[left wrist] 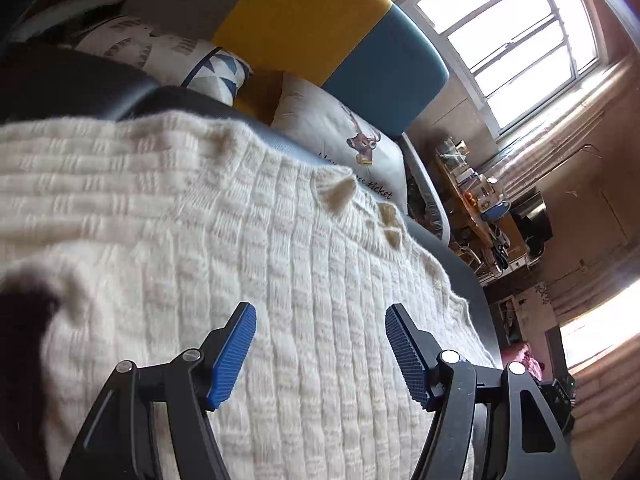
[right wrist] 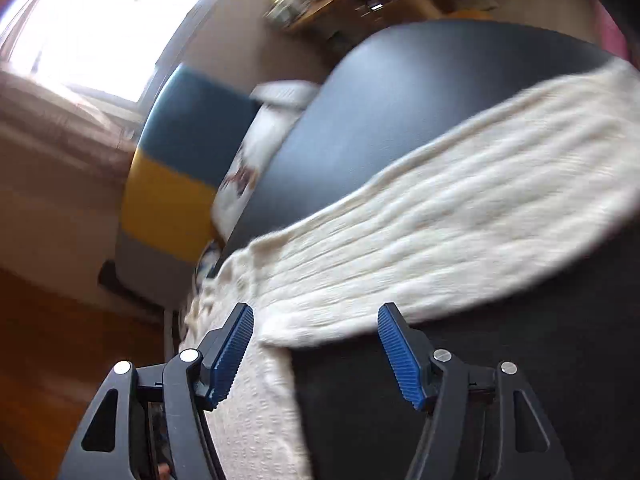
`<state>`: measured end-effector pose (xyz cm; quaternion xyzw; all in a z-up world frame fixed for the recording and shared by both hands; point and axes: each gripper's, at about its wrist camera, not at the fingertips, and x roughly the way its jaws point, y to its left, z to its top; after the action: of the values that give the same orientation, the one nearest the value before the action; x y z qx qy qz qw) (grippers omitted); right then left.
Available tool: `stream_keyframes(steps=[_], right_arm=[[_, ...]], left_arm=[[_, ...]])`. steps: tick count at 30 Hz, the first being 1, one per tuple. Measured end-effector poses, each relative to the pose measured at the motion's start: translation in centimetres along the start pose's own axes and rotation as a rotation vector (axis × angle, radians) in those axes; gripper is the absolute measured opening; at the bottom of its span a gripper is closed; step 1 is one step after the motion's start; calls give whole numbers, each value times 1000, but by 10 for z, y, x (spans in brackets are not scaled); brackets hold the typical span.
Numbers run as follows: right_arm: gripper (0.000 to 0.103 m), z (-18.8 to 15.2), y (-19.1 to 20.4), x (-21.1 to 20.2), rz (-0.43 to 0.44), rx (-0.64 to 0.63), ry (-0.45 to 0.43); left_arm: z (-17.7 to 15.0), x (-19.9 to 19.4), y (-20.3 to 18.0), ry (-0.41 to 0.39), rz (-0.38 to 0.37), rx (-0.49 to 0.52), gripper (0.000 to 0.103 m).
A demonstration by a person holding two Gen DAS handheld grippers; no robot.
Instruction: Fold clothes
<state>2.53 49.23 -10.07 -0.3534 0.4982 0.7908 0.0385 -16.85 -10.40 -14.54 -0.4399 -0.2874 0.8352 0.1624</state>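
The cream knit sweater is lying spread over the dark tabletop, which serves as the reference for everything below. In the left wrist view the knit is covering most of the tabletop, with small tan tufts sitting along the edge nearest the deer-print pillow. In the right wrist view a long band of the sweater — probably a sleeve, though blur makes that uncertain — is stretching across the tabletop.

The left gripper is hanging over the sweater body, fingers spread wide, nothing between them. The right gripper is sitting at the near end of that band, fingers likewise apart and empty; whether the pads are touching the knit cannot be told.

Judgement: no fold is visible yet; a grasp is being set up.

Risks from here:
- Thick, loose knit — closing shallowly could be catching only a top layer, so the fabric stretches instead of lifting.
- The right view is smeared, suggesting fast motion; closing at that pace could miss the edge.
- Part of the sweater is lying near the tabletop edge beside the pillow; pulling unevenly could be dragging it off.
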Motion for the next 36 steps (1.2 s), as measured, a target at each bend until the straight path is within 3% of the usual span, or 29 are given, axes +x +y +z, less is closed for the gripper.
stream_keyframes(steps=[4, 8, 13, 17, 22, 27, 36], right_arm=[[68, 21, -76, -68, -102, 190, -182], [67, 40, -112, -77, -107, 269, -235], [67, 63, -102, -64, -154, 198, -297], [67, 67, -101, -52, -85, 201, -360], [68, 70, -103, -51, -84, 240, -374], [65, 69, -121, -58, 21, 360, -402], [68, 76, -104, -42, -62, 256, -322]], left_arm=[[-23, -14, 1, -25, 53, 20, 68], [-36, -18, 1, -36, 96, 53, 68], [-44, -17, -3, -39, 129, 100, 68], [-40, -16, -5, -20, 136, 80, 68], [-34, -18, -7, 21, 121, 12, 72], [-35, -19, -15, 48, 103, -5, 73], [-38, -18, -41, 92, 62, 58, 73]])
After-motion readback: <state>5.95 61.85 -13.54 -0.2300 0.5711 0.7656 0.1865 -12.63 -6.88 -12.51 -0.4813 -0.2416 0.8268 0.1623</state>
